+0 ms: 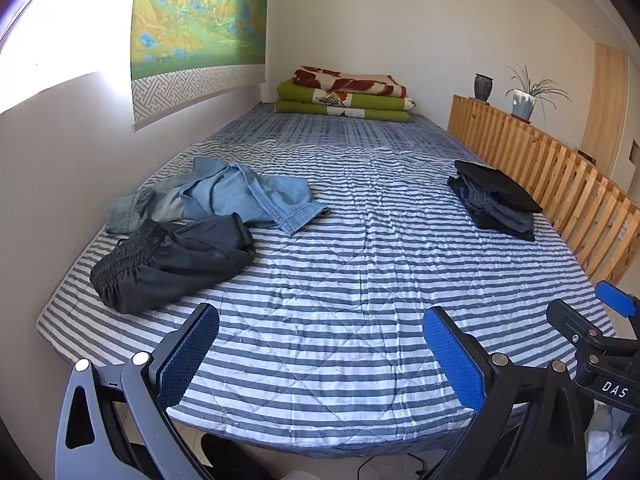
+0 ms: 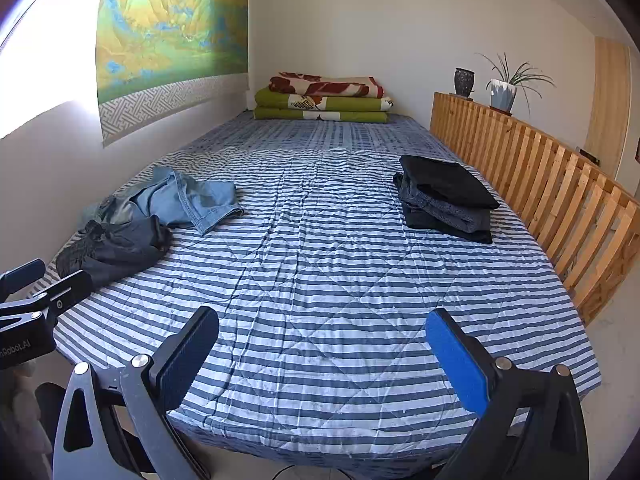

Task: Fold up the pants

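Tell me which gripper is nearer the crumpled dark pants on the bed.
Left. The left gripper, open and empty, hovers at the bed's near edge just right of the dark pants. The right gripper, also open, sits farther right, with the left gripper between it and them.

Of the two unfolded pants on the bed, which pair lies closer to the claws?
The dark grey pants with the elastic waistband; the light blue jeans lie behind them, farther up the bed.
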`<state>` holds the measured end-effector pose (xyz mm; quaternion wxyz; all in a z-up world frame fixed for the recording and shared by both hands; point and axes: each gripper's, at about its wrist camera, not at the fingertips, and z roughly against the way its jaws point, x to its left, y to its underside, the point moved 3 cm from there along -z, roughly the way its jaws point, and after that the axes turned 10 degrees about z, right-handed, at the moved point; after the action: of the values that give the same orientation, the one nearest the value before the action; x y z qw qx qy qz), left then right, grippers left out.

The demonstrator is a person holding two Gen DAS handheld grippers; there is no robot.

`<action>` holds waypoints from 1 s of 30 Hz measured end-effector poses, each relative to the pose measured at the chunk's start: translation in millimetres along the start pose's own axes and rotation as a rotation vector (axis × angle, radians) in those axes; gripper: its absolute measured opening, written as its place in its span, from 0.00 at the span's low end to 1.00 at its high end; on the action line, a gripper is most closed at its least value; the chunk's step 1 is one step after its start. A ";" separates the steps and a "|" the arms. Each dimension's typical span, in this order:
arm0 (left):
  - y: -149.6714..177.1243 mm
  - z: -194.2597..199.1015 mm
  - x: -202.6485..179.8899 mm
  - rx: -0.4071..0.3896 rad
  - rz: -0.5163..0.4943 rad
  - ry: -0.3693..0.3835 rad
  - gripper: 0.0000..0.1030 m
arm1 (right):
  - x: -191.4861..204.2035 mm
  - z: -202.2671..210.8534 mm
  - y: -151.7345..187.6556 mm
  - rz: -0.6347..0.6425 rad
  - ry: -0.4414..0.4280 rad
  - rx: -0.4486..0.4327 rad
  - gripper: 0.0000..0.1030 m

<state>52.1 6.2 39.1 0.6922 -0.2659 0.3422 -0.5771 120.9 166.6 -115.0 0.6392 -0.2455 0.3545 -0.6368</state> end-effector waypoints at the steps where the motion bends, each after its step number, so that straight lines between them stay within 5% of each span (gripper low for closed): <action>1: -1.1 -1.9 0.6 0.002 0.000 -0.002 1.00 | 1.2 -0.8 -0.1 0.001 -0.002 -0.001 0.99; 30: -0.6 -41.4 1.8 0.027 -0.014 -0.023 1.00 | 8.8 -29.6 0.1 0.006 -0.030 0.028 0.99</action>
<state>19.6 5.4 13.4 0.6955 -0.2655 0.3246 -0.5835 97.8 161.9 -134.9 0.6494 -0.2450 0.3368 -0.6362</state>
